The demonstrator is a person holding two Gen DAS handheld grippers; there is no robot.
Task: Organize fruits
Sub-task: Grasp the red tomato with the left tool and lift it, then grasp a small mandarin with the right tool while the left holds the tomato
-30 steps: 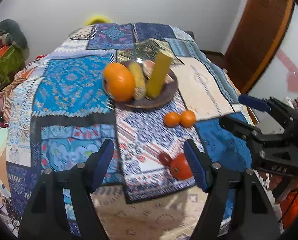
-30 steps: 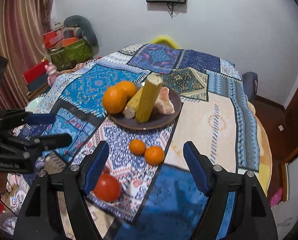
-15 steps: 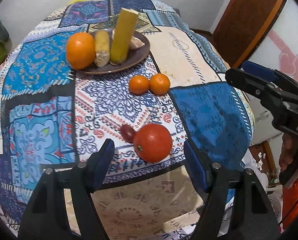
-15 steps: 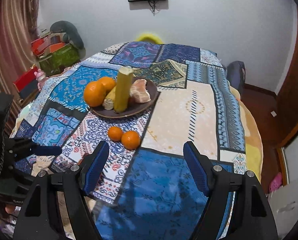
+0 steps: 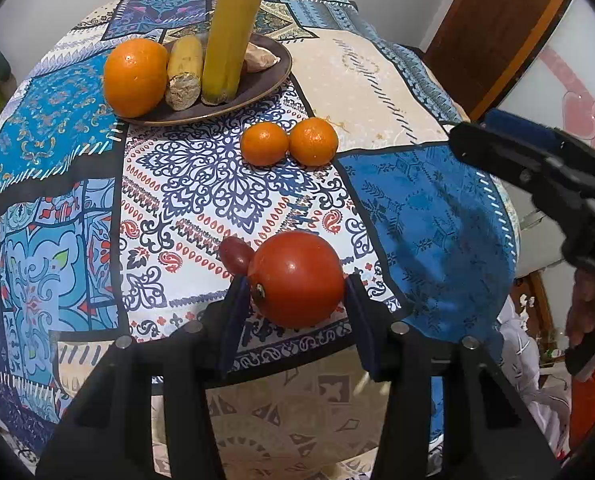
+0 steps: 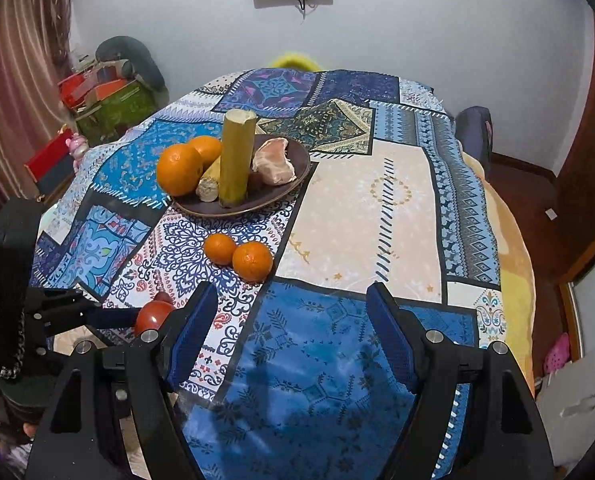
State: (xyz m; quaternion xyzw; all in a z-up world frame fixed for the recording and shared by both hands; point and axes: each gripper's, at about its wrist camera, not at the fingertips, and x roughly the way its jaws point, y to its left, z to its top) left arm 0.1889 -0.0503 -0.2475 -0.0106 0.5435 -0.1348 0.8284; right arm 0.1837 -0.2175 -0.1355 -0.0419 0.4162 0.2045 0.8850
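Observation:
My left gripper (image 5: 295, 292) is shut on a red tomato (image 5: 297, 278) near the table's front edge; it also shows in the right wrist view (image 6: 153, 316). A small dark red fruit (image 5: 235, 254) lies just behind the tomato. Two small oranges (image 5: 289, 142) lie side by side mid-table. A brown plate (image 5: 257, 84) farther back holds a big orange (image 5: 135, 76), a yellow-green stalk (image 5: 227, 40), a corn piece (image 5: 183, 72) and a peeled fruit (image 6: 275, 162). My right gripper (image 6: 291, 334) is open and empty above the blue cloth patch.
A patchwork cloth (image 6: 377, 200) covers the round table. The table edge drops off just in front of the tomato. Boxes and toys (image 6: 105, 92) stand at the far left by a curtain. A wooden door (image 5: 493, 28) is at the right.
My left gripper has moved forward to the tomato and closed on it. My right gripper has drawn back a little and stayed open.

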